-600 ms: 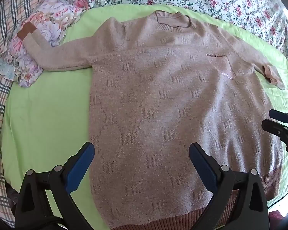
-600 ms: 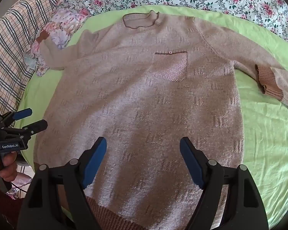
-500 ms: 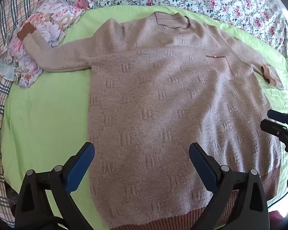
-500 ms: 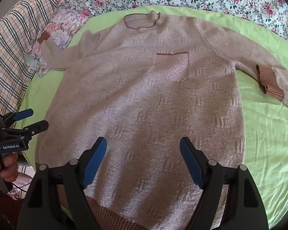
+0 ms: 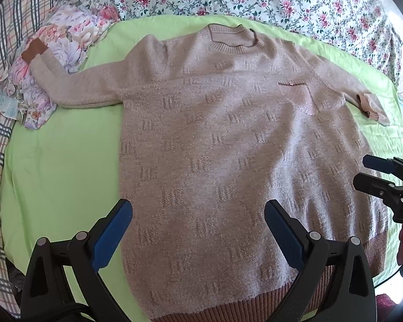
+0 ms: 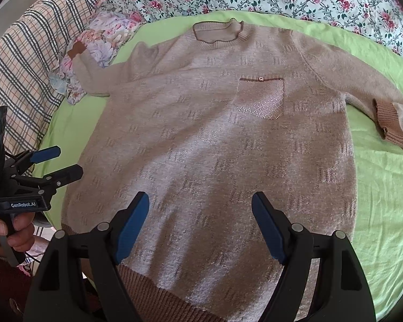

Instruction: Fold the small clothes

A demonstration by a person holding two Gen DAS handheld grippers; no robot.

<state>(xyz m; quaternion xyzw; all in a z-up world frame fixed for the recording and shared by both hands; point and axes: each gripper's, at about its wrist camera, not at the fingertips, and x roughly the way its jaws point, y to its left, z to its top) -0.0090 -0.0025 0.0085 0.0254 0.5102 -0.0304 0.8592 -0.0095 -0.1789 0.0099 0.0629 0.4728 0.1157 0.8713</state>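
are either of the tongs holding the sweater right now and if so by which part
Nothing is held. The left tongs and right tongs are both open above the sweater, which lies flat on the green sheet.

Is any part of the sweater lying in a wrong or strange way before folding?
Mostly flat. The sweater has one sleeve cuff resting on a floral cloth off the green sheet; the other cuff is turned back.

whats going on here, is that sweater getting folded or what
A person holds a gripper in each hand above a beige knit sweater spread flat, front up, on a light green sheet. The left gripper and the right gripper both hang near the hem with jaws open, holding nothing. No fold is made yet; both sleeves lie spread outward.
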